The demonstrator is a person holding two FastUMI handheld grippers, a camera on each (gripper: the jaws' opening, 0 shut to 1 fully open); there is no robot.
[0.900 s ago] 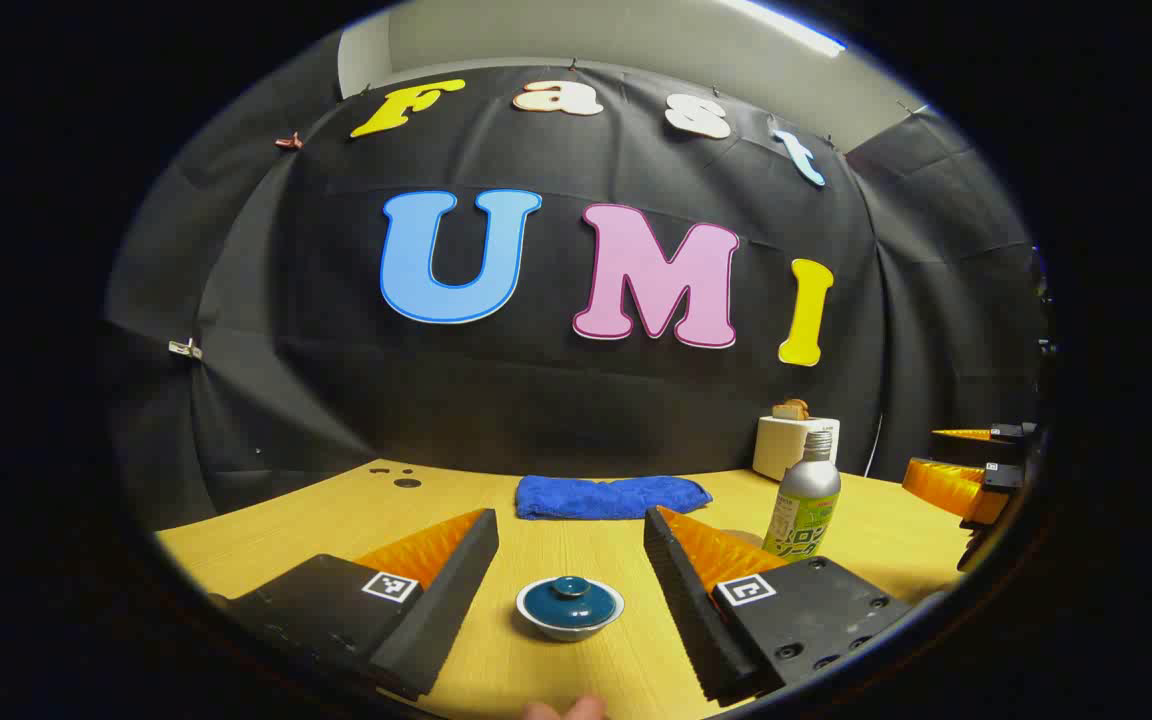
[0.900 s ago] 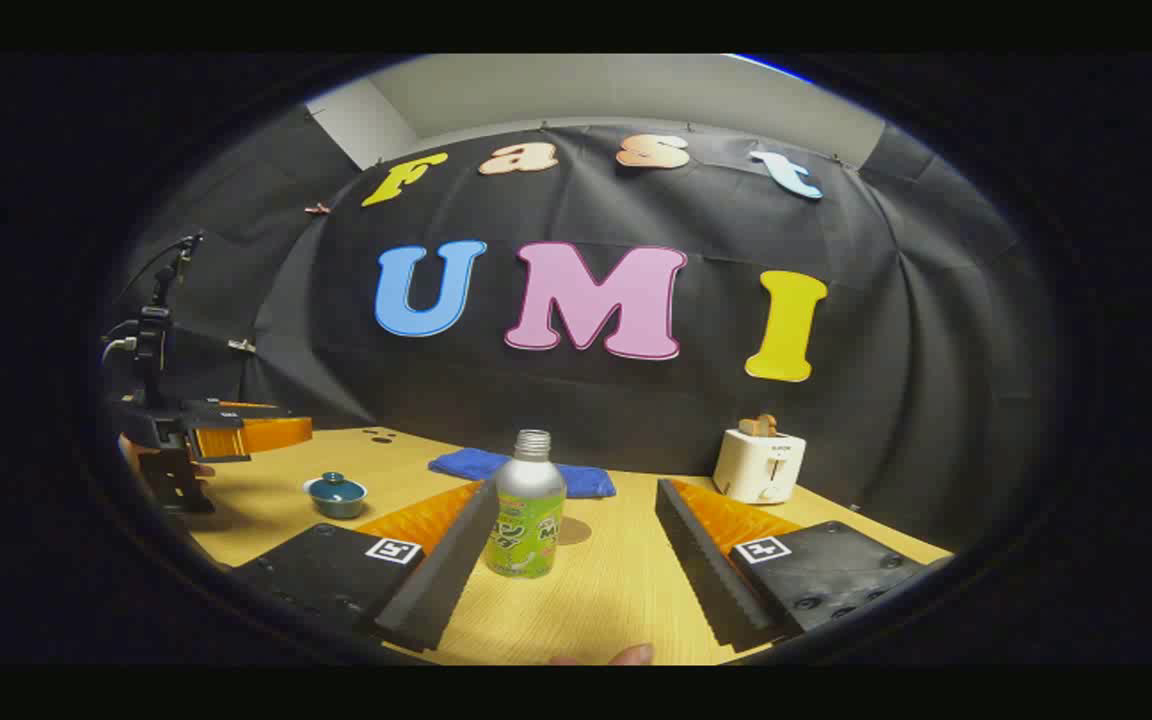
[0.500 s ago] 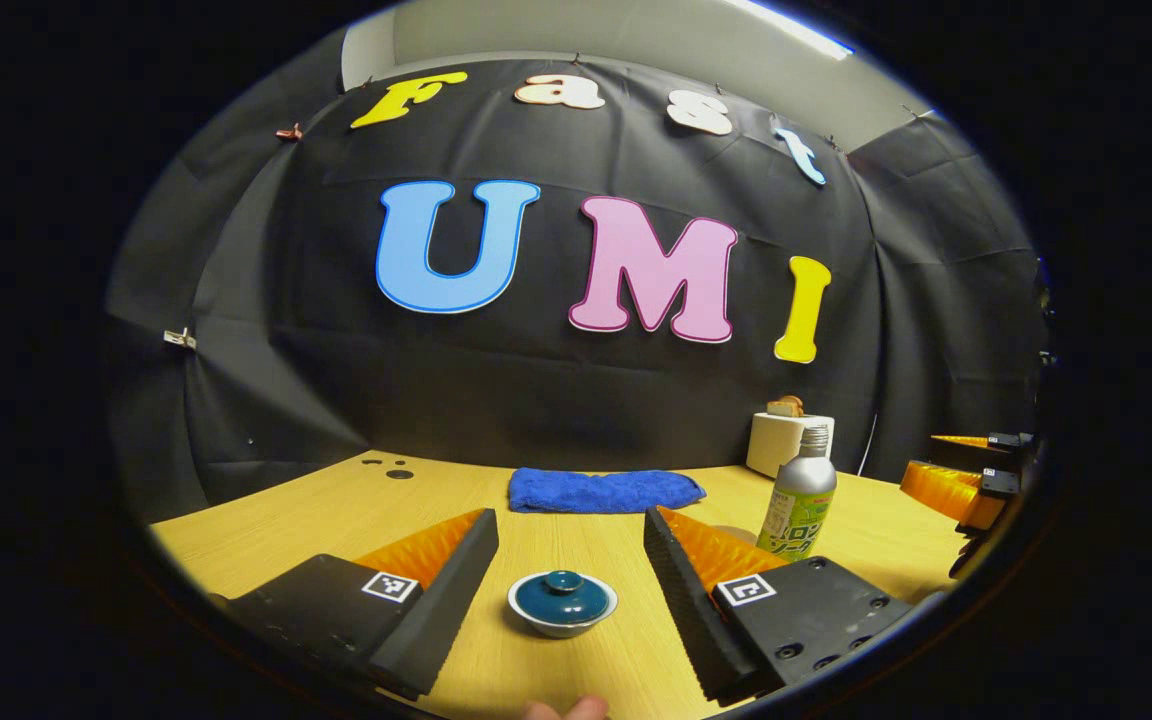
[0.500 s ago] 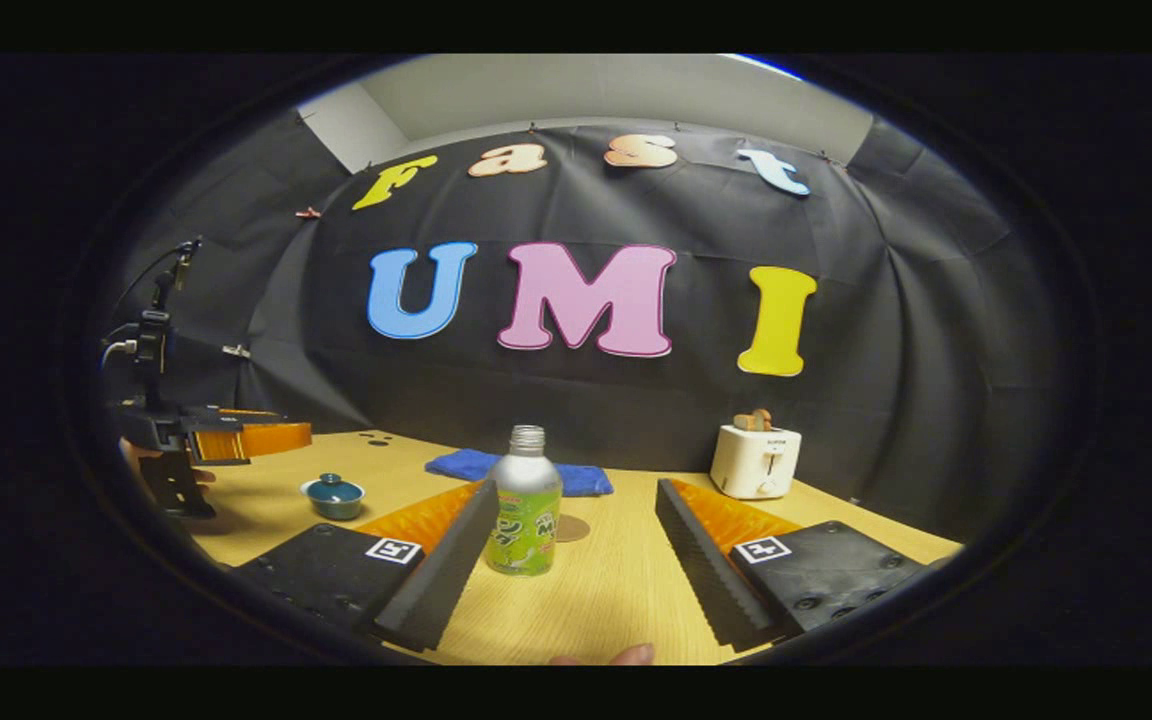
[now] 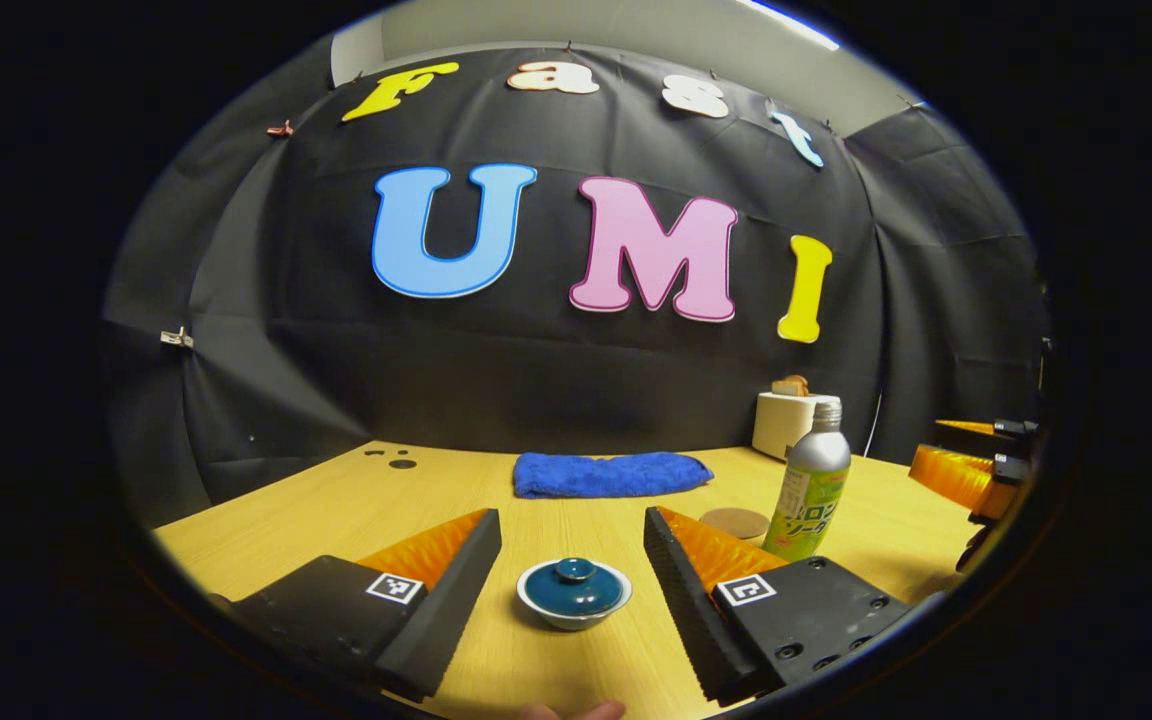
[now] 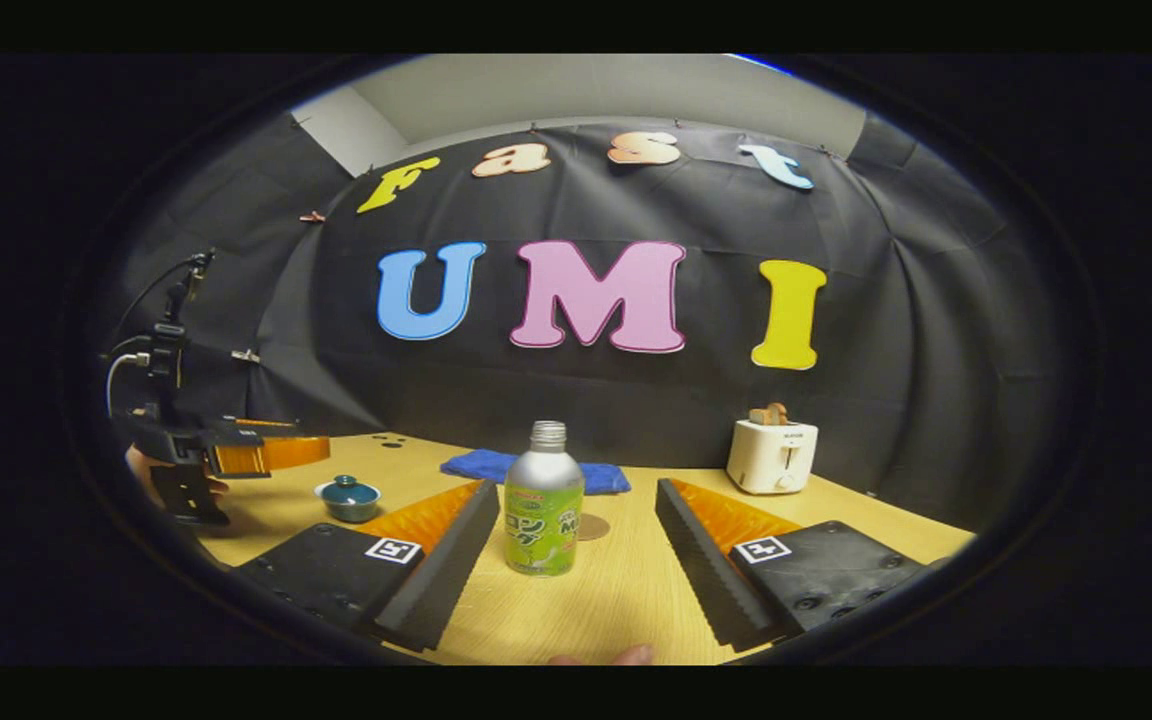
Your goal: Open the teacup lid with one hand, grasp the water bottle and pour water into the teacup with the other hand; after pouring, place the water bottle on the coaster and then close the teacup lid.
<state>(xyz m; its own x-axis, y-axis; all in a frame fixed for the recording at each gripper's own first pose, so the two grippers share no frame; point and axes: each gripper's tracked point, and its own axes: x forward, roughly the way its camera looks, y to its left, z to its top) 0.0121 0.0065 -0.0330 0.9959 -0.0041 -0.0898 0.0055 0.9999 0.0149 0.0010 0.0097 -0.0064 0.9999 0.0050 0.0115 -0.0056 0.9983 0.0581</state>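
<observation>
A: Where's the teacup [image 5: 574, 593]?
B: On the table [image 5: 336, 500], between the fingers of the left gripper [image 5: 572, 522], with its lid [image 5: 574, 583] on. The fingers are spread wide and touch neither cup nor lid.

A: And the bottle [image 6: 542, 500]?
B: Upright on the table, uncapped, ahead of the right gripper [image 6: 576, 500]. It stands nearer that gripper's left finger, apart from both. Those fingers are spread wide too, with nothing held.

A: The coaster [image 5: 733, 522]?
B: A round brown disc lying flat, just beside the bottle; in the right gripper view it peeks out behind the bottle's right side.

A: Anything else on the table?
B: A folded blue cloth [image 5: 611, 473] near the back wall and a white toaster [image 6: 772, 456] with bread in it at the far right. In the right gripper view the left gripper shows at the left edge, above the table beside the cup, with a hand [image 6: 136, 465] holding it
</observation>
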